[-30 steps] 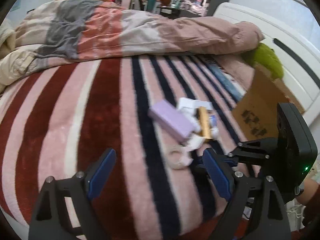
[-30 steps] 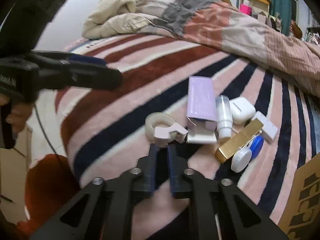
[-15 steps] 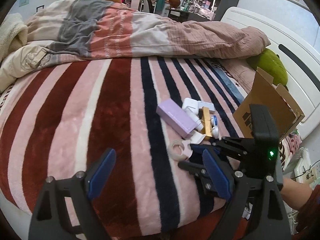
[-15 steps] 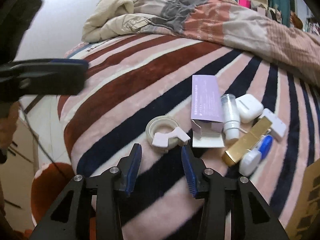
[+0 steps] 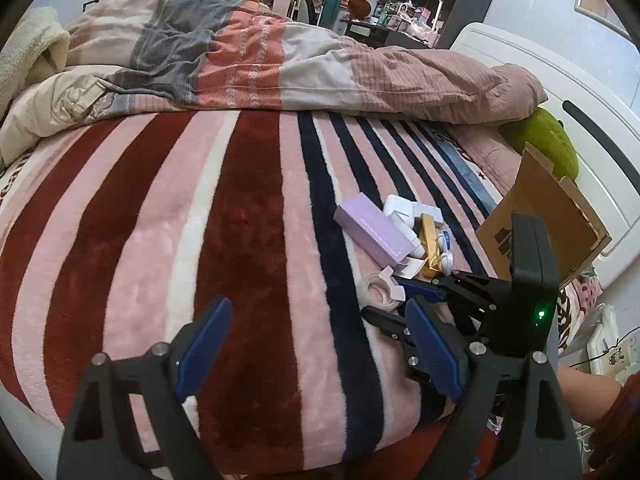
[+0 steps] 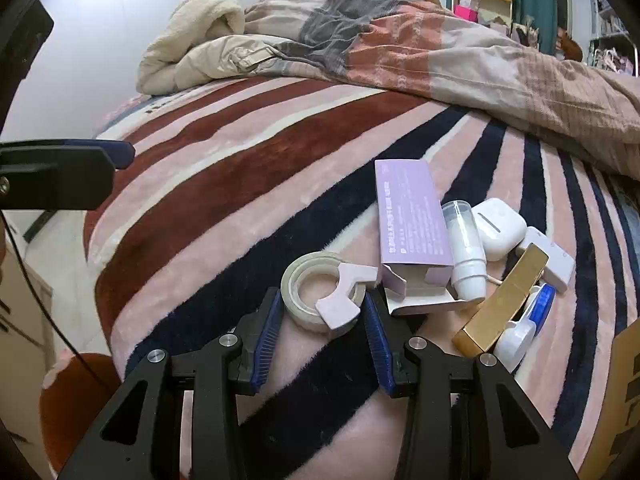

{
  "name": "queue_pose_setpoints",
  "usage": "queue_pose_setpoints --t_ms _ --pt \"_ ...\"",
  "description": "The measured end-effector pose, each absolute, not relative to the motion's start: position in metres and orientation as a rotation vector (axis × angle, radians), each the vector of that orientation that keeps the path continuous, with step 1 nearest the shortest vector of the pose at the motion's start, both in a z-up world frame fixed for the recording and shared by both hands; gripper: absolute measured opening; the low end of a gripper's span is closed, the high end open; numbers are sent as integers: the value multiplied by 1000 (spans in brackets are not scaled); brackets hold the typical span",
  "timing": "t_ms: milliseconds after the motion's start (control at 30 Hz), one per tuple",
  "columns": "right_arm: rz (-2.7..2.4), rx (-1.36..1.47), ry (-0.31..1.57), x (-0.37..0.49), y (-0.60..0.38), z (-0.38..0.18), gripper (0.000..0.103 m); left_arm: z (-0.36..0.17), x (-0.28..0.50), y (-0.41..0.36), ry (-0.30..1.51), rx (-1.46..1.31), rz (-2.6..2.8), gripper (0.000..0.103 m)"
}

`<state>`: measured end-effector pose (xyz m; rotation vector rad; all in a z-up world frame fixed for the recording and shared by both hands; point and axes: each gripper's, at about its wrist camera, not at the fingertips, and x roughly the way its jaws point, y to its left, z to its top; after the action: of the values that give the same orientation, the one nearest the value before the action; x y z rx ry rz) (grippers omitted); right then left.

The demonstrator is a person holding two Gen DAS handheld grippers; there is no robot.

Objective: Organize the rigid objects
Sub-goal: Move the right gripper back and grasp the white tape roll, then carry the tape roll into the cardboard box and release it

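A cluster of small objects lies on the striped blanket: a white tape roll with a pink dispenser (image 6: 320,300), a lilac box (image 6: 412,224), a white tube (image 6: 466,256), a white earbud case (image 6: 500,228), a gold bar (image 6: 504,300) and a blue-and-white lens case (image 6: 528,328). My right gripper (image 6: 322,322) is open, its blue pads on either side of the tape roll's near edge. In the left wrist view the tape roll (image 5: 378,288) lies at the right gripper's (image 5: 394,294) tips. My left gripper (image 5: 316,340) is open and empty, above the blanket left of the cluster.
An open cardboard box (image 5: 540,216) stands at the bed's right edge beside a green plush (image 5: 544,148). A rumpled duvet (image 5: 280,68) and a cream blanket (image 6: 200,40) fill the far side. The white headboard (image 5: 580,120) is at right.
My right gripper opened from shut and moved forward until its pads flank the tape roll. My left gripper pulled back and up; it stays open.
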<state>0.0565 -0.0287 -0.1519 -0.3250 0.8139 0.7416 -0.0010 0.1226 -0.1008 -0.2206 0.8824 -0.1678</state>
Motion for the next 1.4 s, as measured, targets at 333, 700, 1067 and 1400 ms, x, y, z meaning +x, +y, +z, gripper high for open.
queue_pose_setpoints --t_ms 333,700,1067,1400 --pt "814 -370 716 24 -29 -121 36 -92 1 106 882 -253 -290 87" --pt "880 -314 553 -3 -78 -28 36 -31 19 25 822 -232 -550 44" --pt "653 -319 479 25 -189 34 36 28 85 -116 838 -73 -741 37" --pt "458 -340 737 78 -254 24 36 -2 142 -206 1037 8 -860 37"
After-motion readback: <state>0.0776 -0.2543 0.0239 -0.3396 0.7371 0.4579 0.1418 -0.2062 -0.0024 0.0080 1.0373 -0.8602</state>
